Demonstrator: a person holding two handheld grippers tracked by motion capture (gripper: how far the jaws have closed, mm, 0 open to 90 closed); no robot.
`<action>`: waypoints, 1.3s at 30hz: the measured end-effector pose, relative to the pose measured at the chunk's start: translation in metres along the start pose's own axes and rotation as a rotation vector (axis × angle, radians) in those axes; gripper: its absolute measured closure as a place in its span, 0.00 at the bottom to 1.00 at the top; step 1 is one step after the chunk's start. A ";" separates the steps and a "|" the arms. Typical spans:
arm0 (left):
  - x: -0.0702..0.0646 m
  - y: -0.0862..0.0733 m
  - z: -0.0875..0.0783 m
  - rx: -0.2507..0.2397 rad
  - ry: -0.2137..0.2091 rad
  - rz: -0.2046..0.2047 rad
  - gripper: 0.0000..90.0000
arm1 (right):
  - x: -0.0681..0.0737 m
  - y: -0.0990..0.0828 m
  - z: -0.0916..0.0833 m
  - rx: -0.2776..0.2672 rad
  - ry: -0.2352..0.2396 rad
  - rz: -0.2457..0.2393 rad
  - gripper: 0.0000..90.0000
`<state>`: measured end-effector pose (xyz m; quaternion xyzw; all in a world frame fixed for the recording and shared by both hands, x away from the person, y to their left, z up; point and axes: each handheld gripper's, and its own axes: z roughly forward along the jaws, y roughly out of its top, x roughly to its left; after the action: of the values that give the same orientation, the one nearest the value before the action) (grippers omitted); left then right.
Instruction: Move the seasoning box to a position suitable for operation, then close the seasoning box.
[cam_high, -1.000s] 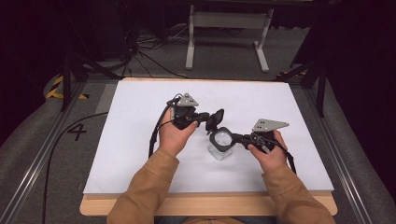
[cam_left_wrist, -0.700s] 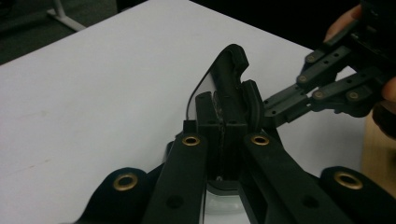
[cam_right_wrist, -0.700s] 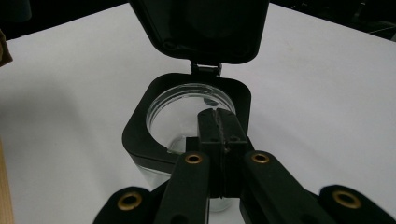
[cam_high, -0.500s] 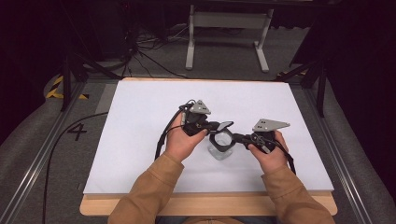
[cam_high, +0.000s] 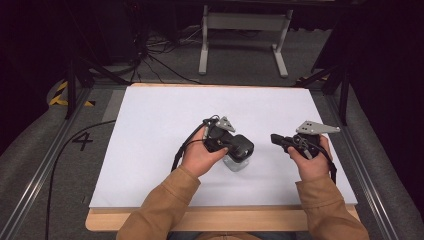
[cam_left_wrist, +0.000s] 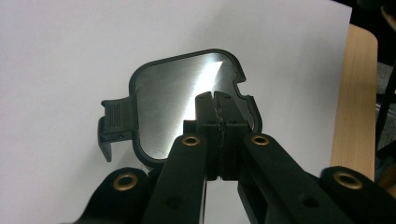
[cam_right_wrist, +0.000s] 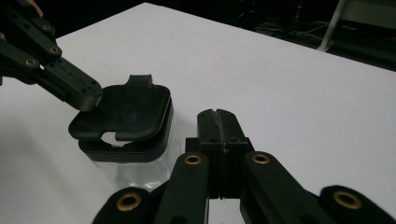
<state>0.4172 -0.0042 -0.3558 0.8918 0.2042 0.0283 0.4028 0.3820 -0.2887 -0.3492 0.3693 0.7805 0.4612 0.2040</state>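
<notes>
Moved: since a second earlier the right gripper (cam_high: 278, 139) had pulled away rightward from the container (cam_high: 237, 162), and the left gripper (cam_high: 243, 148) had swung over it.
Floor marking: a "4" (cam_high: 83, 141) was painted on the floor left of the table (cam_high: 150, 125); no other writing was readable.
Left gripper: its jaws were pressed together, their tips resting on the black lid (cam_left_wrist: 177, 105); whether they pinched its edge could not be told.
Container: clear body with black hinged lid, standing on the white table near the front middle, lid lying slightly askew on the rim.
Right gripper: jaws closed on nothing, apart from the container.
</notes>
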 end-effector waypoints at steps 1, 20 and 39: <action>0.001 -0.001 0.002 0.005 0.001 0.006 1.00 | -0.001 -0.001 -0.001 -0.001 -0.003 0.010 1.00; 0.039 -0.036 -0.061 -0.027 0.127 -0.160 1.00 | -0.010 -0.005 -0.002 0.000 0.007 0.034 1.00; 0.033 -0.038 -0.042 0.186 0.009 -0.140 0.99 | 0.007 -0.024 0.048 0.147 0.131 -0.036 1.00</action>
<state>0.4251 0.0608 -0.3590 0.9086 0.2696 -0.0152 0.3185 0.3996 -0.2634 -0.3935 0.3382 0.8305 0.4222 0.1330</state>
